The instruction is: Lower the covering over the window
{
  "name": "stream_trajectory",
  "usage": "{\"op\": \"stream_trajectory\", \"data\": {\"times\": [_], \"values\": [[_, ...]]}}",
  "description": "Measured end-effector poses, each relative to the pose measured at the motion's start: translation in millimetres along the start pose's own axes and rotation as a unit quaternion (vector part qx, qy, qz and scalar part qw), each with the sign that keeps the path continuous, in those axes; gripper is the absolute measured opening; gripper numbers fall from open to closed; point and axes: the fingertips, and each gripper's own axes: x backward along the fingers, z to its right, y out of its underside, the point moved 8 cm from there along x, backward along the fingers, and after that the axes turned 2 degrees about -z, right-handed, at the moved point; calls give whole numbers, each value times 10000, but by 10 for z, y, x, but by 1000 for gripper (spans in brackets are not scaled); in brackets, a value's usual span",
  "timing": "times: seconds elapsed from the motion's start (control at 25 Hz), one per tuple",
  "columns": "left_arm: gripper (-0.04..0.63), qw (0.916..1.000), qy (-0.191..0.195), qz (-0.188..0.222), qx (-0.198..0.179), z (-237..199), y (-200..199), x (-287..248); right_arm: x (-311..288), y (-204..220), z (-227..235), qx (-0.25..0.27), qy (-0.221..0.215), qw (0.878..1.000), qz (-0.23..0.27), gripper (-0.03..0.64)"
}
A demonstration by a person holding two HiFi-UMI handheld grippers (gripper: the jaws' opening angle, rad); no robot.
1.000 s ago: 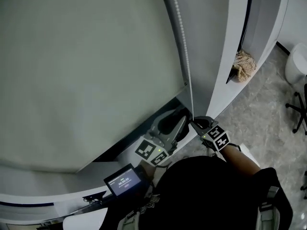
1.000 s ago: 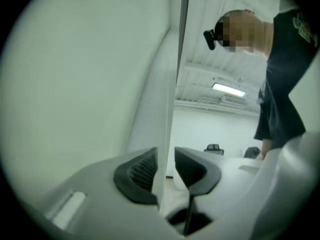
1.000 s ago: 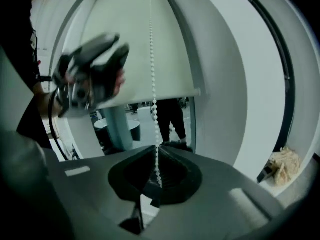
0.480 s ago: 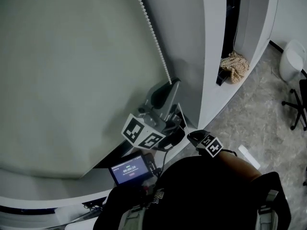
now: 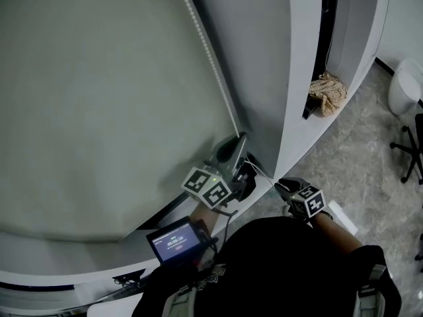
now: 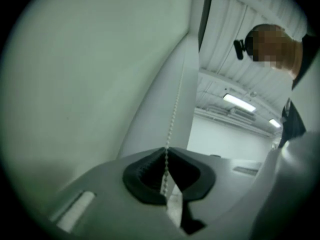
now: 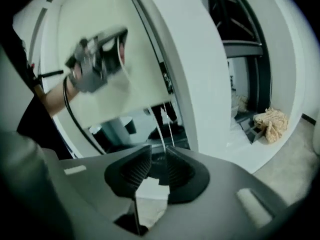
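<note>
Beaded chain (image 6: pixel 172 115): your left tongs (image 6: pixel 166 151) are clenching it, right tongs (image 7: pixel 158 151) are opening around it; likely pull left downward next.

Blind (image 5: pixel 99 98) pale grey-green, bead chain (image 5: pixel 211 65) white, floor (image 5: pixel 357 164) grey w/ marbling (rag (image 5: pixel 328 91) prob. tan).

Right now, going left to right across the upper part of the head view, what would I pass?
window blind → bead chain → white pillar → crumpled cloth → white container
</note>
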Motion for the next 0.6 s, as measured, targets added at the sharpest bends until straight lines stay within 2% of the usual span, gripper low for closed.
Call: {"op": "stream_trajectory", "data": {"times": [0.08, 0.12, 0.2, 0.28, 0.36, 0.44, 0.48, 0.6], "values": [[6, 9954, -290, -823, 387, -222, 694, 141, 243, -361, -48, -134, -120, 9962, 854, 84], [5, 9889, -425, -1283, 624, -286, 1055, 229, 378, -607, -106, -162, -254, 9909, 1312, 84], [6, 9701, -621, -2102, 1042, -316, 1702, 425, 646, -1175, -285, -26, -582, 9756, 2115, 83], [6, 9529, -651, -2667, 1290, -259, 2158, 575, 888, -1763, -514, 409, -888, 9574, 2719, 83], [5, 9415, -517, -3020, 1401, -190, 2441, 657, 1072, -2306, -774, 923, -1168, 9380, 3130, 94], [6, 9351, -311, -3268, 1336, -140, 2614, 733, 1208, -2785, -1067, 1222, -1470, 9199, 3424, 115], [6, 9329, -226, -3362, 1273, -108, 2665, 777, 1285, -3004, -1213, 1279, -1622, 9117, 3552, 136], [6, 9312, -100, -3432, 1225, 15, 2663, 831, 1598, -3625, -1546, 1356, -2023, 8933, 3777, 140]]}}
